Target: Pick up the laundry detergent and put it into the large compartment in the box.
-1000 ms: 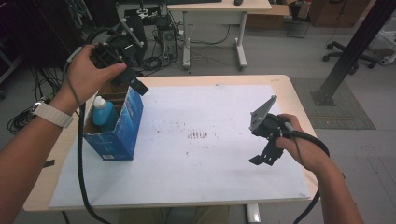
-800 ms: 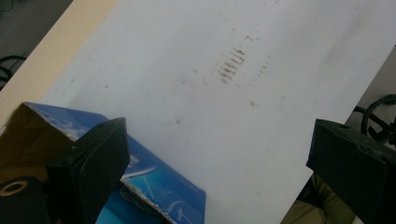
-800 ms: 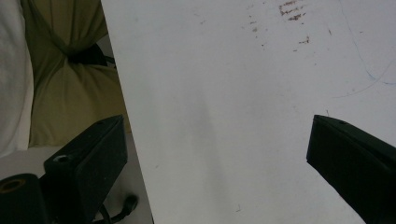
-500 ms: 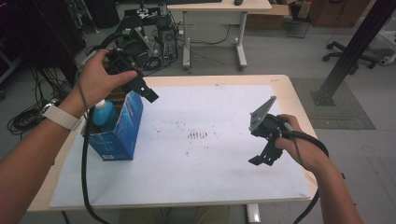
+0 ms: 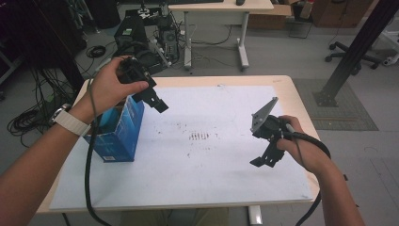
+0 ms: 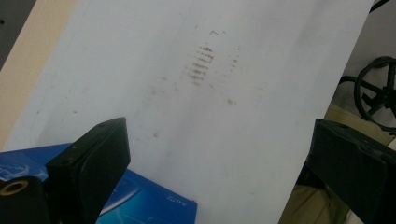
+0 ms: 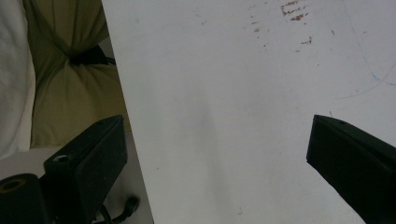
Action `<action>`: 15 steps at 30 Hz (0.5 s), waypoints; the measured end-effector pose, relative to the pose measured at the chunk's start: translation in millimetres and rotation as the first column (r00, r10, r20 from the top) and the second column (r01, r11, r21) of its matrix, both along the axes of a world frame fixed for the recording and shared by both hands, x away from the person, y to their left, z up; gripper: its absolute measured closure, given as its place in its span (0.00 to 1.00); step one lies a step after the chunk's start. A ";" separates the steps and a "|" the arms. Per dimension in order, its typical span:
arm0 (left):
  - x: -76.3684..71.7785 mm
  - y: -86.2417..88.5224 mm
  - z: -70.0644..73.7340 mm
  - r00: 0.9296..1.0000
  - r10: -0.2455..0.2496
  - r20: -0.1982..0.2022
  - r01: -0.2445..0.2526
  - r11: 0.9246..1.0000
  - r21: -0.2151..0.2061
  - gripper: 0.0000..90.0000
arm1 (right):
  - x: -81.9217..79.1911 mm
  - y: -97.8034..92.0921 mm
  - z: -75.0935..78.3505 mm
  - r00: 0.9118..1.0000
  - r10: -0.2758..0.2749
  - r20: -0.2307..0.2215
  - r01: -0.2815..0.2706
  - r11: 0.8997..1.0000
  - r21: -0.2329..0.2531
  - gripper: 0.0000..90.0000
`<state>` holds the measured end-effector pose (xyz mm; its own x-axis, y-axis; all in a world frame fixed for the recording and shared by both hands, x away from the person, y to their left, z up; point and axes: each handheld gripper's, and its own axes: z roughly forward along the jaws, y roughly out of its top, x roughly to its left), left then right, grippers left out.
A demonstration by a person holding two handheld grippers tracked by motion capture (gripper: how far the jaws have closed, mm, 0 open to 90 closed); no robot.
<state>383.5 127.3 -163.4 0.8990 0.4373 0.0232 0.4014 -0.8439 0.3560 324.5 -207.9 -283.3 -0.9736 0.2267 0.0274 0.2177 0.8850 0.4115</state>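
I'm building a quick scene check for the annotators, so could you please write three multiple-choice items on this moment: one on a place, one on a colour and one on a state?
1. Where on the table is the box?
A. left side
B. right edge
C. centre

2. What colour is the box?
A. red
B. blue
C. green

3. How do the left gripper's jaws stand?
A. shut on the box
B. shut on nothing
C. open

Key: 1 A, it stands under the person's left hand; 2 B, blue walls in the high view; 3 C, the left gripper view shows white sheet between them.
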 end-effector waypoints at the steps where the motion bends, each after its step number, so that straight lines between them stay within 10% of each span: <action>1: -0.4 -1.5 -1.0 1.000 -0.006 0.000 0.006 1.000 -0.001 0.07 | 0.1 -0.3 0.2 1.000 0.000 0.001 0.000 1.000 0.001 0.06; 15: -6.1 -12.5 -26.4 0.999 -0.038 -0.023 0.038 0.999 0.002 0.07 | -1.2 0.0 -0.5 1.000 -0.004 0.004 0.004 1.000 0.006 0.06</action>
